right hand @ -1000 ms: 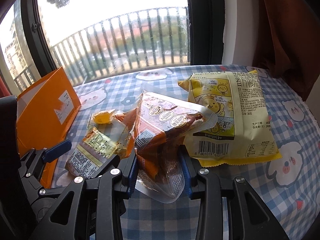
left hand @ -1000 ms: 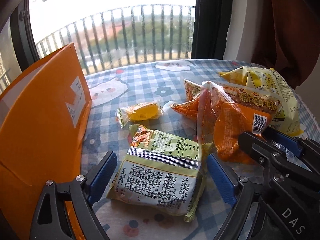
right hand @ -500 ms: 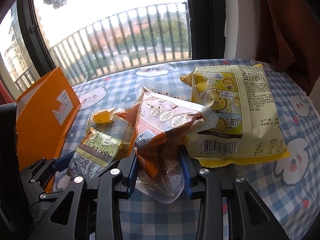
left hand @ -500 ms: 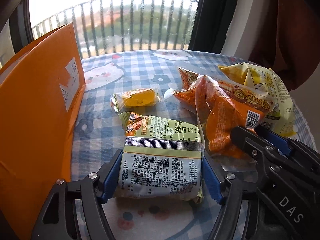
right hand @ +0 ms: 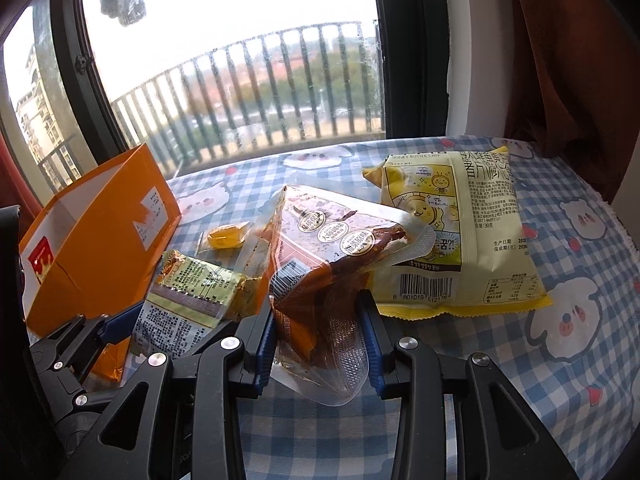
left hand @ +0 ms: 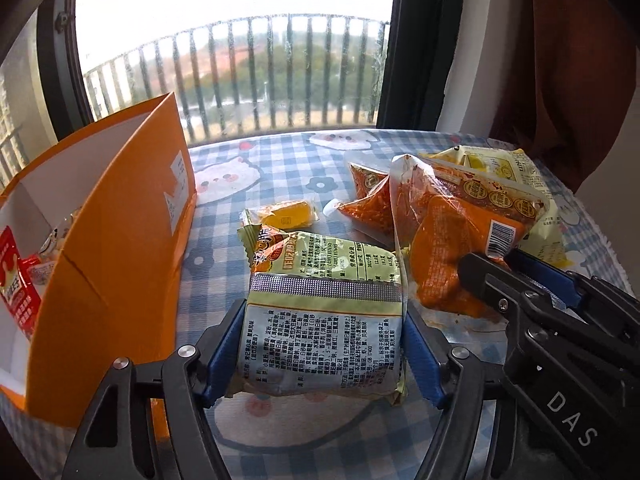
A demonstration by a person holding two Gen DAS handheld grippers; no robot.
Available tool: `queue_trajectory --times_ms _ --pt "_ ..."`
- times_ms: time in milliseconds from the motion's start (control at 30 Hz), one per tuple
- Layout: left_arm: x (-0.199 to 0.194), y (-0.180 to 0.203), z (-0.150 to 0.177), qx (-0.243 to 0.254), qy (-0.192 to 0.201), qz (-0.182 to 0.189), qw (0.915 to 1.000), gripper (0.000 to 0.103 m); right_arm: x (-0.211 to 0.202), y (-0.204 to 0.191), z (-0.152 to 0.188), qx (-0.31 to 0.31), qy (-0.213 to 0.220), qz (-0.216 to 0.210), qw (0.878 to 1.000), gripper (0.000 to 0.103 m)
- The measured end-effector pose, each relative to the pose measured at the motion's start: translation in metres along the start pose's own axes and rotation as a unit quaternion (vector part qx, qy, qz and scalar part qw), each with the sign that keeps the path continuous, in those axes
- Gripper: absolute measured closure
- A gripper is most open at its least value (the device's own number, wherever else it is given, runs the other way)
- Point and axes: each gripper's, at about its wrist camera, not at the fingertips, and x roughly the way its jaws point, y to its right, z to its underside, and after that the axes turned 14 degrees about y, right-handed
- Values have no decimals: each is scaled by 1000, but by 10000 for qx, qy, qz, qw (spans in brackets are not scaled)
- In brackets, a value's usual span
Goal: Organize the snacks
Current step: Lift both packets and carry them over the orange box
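Note:
My left gripper (left hand: 322, 354) is shut on a green-and-silver noodle packet (left hand: 324, 316), lifted off the table; the packet also shows in the right wrist view (right hand: 188, 300). My right gripper (right hand: 320, 346) is shut on a clear vacuum pack of brown meat (right hand: 328, 264), seen orange in the left wrist view (left hand: 448, 240). An open orange box (left hand: 116, 240) stands on the left, with red packets (left hand: 16, 284) inside; it also shows in the right wrist view (right hand: 100, 240).
A yellow chip bag (right hand: 456, 232) lies right of the meat pack. A small yellow sweet (left hand: 282, 216) and an orange triangular pouch (left hand: 364, 208) lie on the blue checked tablecloth (right hand: 560, 360). A window with railings is behind; a dark curtain hangs on the right.
My left gripper closed on the noodle packet and lifted it, with the box interior coming into view. My right gripper stayed shut on the meat pack and rose slightly.

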Motion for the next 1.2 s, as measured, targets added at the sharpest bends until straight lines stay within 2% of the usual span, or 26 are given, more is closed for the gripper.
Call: queue_trajectory --times_ms 533,933,1200 --pt "-79 0 -17 -31 910 -166 9957 29 -72 -16 -19 -122 849 -180 9962 63" --pt "-124 -32 -23 -153 1489 -516 9874 28 -107 -53 -33 -267 1368 -502 9890 63" --pt "-143 -65 -25 -358 1748 -803 9807 28 -112 -89 -40 -392 1543 -739 9845 63"
